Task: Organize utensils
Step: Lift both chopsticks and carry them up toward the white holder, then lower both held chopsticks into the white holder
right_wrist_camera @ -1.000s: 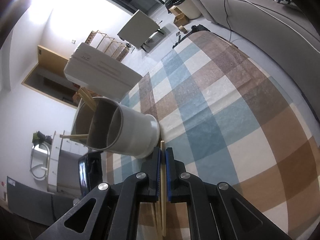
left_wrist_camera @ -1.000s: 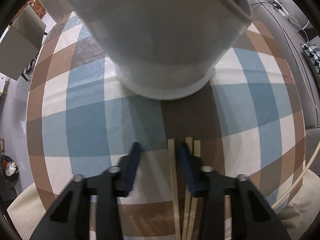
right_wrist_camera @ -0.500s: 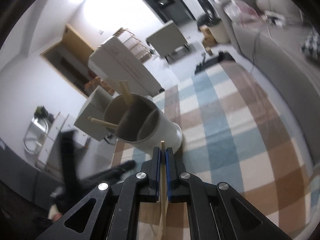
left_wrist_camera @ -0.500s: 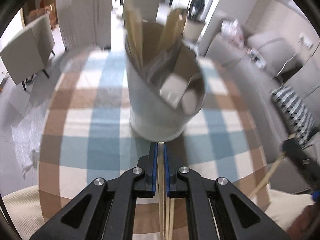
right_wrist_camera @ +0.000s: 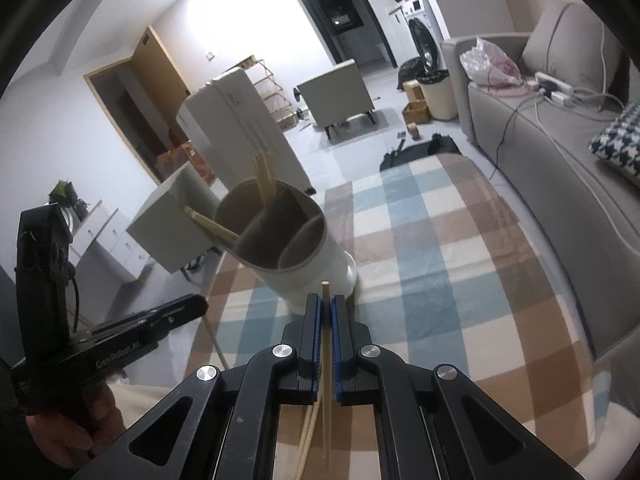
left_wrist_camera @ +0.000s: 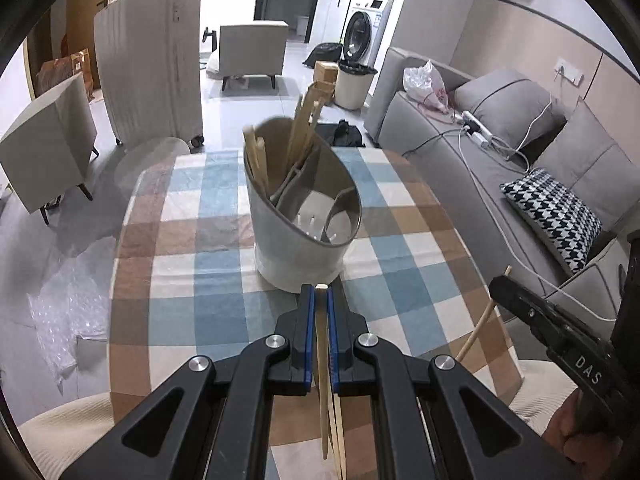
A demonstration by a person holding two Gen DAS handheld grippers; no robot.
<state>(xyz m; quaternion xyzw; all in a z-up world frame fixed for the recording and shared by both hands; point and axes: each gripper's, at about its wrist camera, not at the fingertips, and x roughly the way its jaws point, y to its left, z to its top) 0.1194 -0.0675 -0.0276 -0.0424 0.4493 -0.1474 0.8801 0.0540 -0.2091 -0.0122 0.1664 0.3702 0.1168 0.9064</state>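
Now both of my tools are loaded, and I judge the step in hand to be the carry toward the utensil holder (left_wrist_camera: 304,216). My left gripper (left_wrist_camera: 319,304) has its blue fingers (left_wrist_camera: 307,332) closed on a flat wooden chopstick (left_wrist_camera: 322,360), whose squared tip shows just past the pads; those fingers have just been closing, and the stick sits between them. Other sticks show below the grip, but I cannot tell whether they are held or lying on the desk (left_wrist_camera: 420,280). My right gripper (right_wrist_camera: 327,316) is likewise clamped on a round wooden chopstick (right_wrist_camera: 326,344), its blunt end poking out above the pads.

The holder is a pale grey tub with inner dividers, standing on the checked blue, brown and white cloth ahead of both grippers, just beyond the left fingertips in the left wrist view. It holds several wooden sticks already, leaning against the far rim in the back compartments; the near compartments look empty, with a slotted floor visible.

Next, I think, each stick has to be brought over the rim and tipped steeply so that its lower end drops inside one compartment, preferably with the sticks already there. The sticks are thin and light, so they could pivot in the pads. I would bring the grippers in one at a time, since they are close together.
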